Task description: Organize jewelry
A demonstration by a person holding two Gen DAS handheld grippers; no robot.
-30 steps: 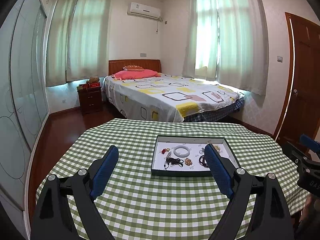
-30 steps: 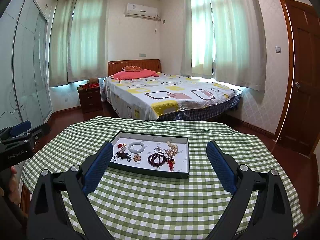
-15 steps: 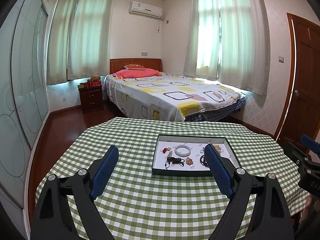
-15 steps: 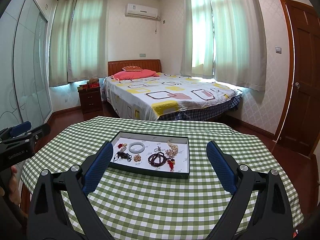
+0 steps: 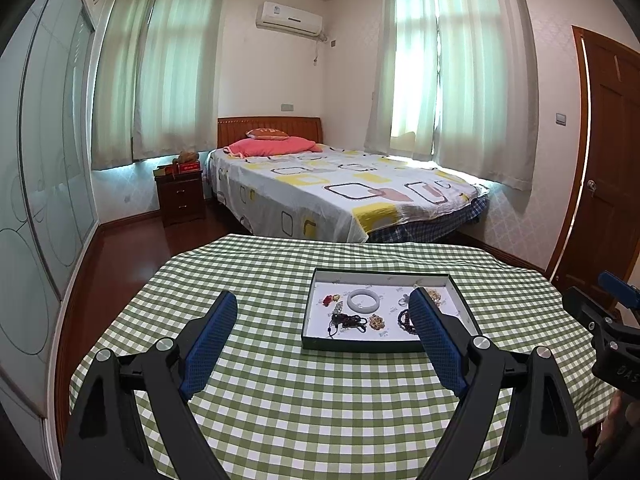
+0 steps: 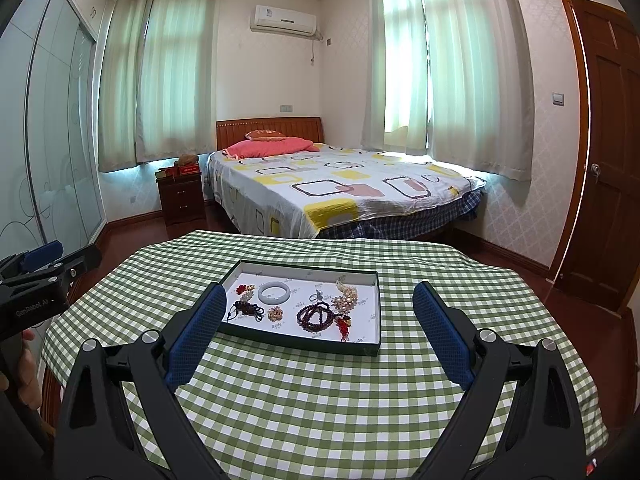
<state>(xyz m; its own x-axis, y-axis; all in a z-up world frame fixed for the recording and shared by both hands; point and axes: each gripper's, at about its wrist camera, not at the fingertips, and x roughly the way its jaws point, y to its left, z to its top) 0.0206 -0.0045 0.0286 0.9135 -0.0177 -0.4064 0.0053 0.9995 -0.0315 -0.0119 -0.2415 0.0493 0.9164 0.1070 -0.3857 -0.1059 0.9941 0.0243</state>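
A shallow dark green tray (image 6: 300, 341) with a white floor sits on the green checked table (image 6: 320, 408). In it lie a pale jade bangle (image 6: 274, 293), a dark bead bracelet (image 6: 316, 316), a black cord pendant (image 6: 246, 309) and several small pieces. The tray (image 5: 360, 345) and bangle (image 5: 363, 301) also show in the left wrist view. My left gripper (image 5: 322, 304) is open and empty, above the table near the tray's left front. My right gripper (image 6: 320, 294) is open and empty, short of the tray.
A bed (image 6: 340, 192) stands beyond the table, with a nightstand (image 6: 180, 196) to its left. A wooden door (image 6: 608, 152) is at the right. Glass wardrobe doors (image 5: 40, 200) line the left wall. The table edge runs close behind the tray.
Both views have barely shifted; the grippers hold nearly still and stay open.
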